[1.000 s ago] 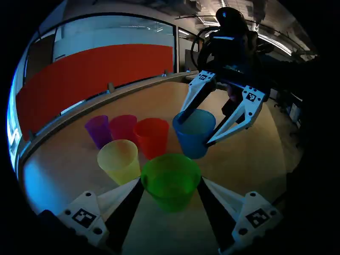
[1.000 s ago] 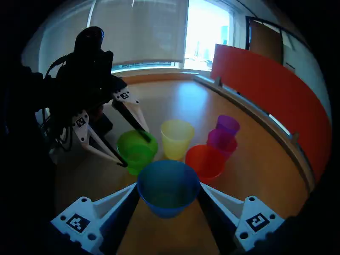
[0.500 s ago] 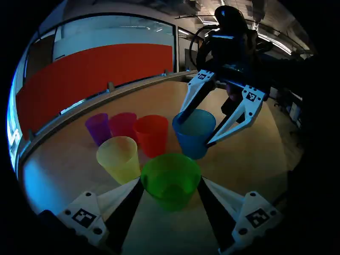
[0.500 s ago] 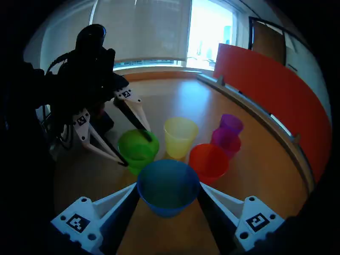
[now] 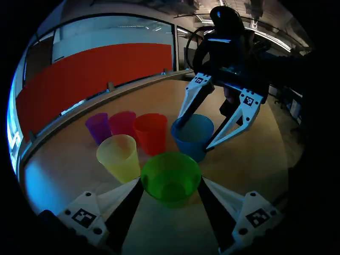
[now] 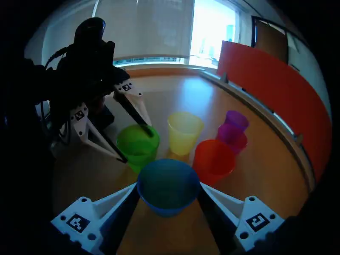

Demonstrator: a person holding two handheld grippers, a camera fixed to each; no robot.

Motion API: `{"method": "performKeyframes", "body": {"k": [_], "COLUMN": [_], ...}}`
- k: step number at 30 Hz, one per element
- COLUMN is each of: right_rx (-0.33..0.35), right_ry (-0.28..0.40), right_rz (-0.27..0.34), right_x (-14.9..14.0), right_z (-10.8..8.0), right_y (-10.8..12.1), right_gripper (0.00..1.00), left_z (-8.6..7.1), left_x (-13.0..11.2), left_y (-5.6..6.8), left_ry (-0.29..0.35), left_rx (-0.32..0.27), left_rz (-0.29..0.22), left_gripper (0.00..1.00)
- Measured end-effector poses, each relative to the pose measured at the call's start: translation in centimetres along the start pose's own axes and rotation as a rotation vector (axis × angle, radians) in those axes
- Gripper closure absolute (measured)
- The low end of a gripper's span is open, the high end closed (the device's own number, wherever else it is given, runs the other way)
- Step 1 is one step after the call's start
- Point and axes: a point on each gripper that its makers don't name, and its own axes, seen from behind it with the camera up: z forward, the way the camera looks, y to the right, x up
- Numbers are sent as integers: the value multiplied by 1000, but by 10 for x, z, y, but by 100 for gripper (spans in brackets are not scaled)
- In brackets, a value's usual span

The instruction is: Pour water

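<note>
While my left claw (image 5: pixel 170 179) clamps the translucent green cup (image 5: pixel 171 189) upright, my right claw (image 6: pixel 168 185) grips the blue cup (image 6: pixel 168 199) upright too, both near the yellow cup (image 5: pixel 119 158) on the wooden surface (image 5: pixel 255 157).

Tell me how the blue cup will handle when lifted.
The blue cup looks like thin translucent plastic, so probably light and squeezable in the right gripper. Its smooth tapered wall may slip. Narrow base, wide rim: likely tippy if nudged.
</note>
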Motion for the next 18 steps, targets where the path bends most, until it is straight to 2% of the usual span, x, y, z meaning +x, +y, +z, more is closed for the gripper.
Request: {"method": "performKeyframes", "body": {"k": [18], "right_rx": [-1], "right_ry": [-13], "right_rz": [13], "right_x": [-11], "right_z": [3], "right_y": [1], "right_gripper": [8], "left_z": [-1], "left_x": [-2], "left_y": [0], "left_ry": [-6], "left_rx": [-1], "left_rz": [-3], "left_gripper": [14]}}
